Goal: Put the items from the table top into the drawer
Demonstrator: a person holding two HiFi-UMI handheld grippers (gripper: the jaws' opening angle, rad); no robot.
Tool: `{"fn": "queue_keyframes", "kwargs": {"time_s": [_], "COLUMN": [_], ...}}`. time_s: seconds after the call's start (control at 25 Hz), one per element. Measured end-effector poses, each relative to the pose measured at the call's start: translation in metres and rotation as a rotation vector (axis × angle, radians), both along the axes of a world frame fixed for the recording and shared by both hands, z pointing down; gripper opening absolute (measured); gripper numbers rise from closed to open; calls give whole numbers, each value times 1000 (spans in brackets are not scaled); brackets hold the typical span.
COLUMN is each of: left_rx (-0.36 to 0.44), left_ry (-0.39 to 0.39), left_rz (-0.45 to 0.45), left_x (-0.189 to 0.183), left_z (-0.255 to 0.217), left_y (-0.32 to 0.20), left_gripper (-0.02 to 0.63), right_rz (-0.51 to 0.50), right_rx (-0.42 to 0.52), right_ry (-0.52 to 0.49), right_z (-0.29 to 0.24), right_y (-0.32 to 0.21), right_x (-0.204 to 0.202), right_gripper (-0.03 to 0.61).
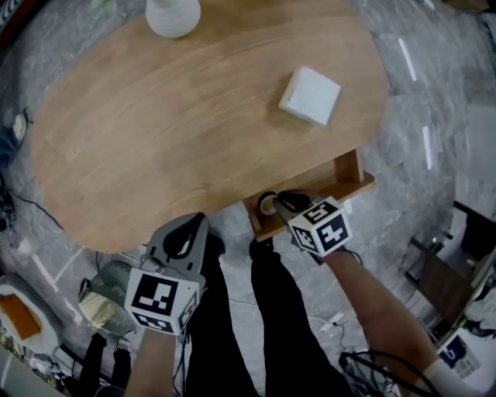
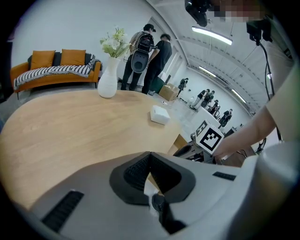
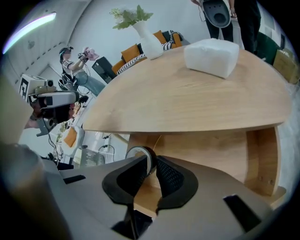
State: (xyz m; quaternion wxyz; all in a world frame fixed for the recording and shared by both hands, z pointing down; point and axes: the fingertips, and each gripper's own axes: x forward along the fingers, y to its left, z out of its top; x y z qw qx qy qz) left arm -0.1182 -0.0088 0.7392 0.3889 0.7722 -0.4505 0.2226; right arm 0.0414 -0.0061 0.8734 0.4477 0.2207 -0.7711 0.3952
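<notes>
Jaws of right gripper (image 3: 151, 165), clamped on tape roll (image 3: 136, 153)

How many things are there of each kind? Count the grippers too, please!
white vase: 1
white box: 1
roll of tape: 1, held in the right gripper's jaws
grippers: 2, the left gripper and the right gripper
Total: 5

Left tool (image 1: 191, 226) has its jaws pressed together, empty; right tool (image 1: 279, 203) tips down, clamped on a tape roll (image 3: 142, 157).
</notes>
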Motion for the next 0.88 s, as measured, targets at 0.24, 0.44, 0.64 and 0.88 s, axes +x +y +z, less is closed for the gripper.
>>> {"fn": "queue_keyframes", "kwargs": {"time_s": [0.24, 0.44, 0.64, 0.88], "left_rx": [-11, -11, -10, -18], "left_ry": [-3, 3, 24, 23], "left_rz": [-11, 4, 21, 70], "left_x": [-5, -4, 9, 32], "left_z": [1, 5, -1, -4], "left_y": [5, 9, 1, 0], "left_gripper": [2, 2, 2, 2], "right_rz": [59, 127, 163, 234], "right_rx": [7, 72, 107, 136], "right_ry": [17, -46, -83, -145], "right_z": [7, -16, -38, -63], "right_y": [-3, -15, -19, -20], "right_x": [16, 17, 19, 24], "right_gripper": [112, 109, 75, 60]}}
